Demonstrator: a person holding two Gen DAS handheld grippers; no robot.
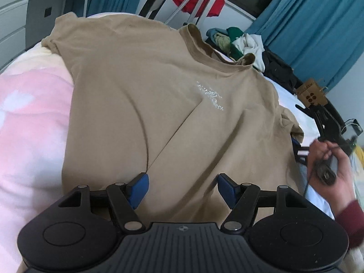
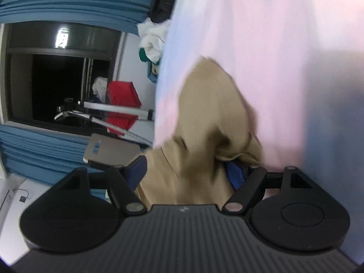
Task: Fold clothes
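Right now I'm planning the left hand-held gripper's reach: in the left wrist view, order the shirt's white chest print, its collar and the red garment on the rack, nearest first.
From the left hand-held gripper:
1. White chest print, mid-shirt, slightly right.
2. Collar, at the shirt's far edge.
3. Red garment, hanging on the rack beyond the bed, top centre.

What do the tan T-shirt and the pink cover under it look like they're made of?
Tan T-shirt: looks like matte cotton jersey; soft creases, ribbed collar, a small pale chest print. Pink cover: seems a plush, fleecy blanket, with fuzzy blotchy pink and white and no sheen, though blur leaves the weave unclear.
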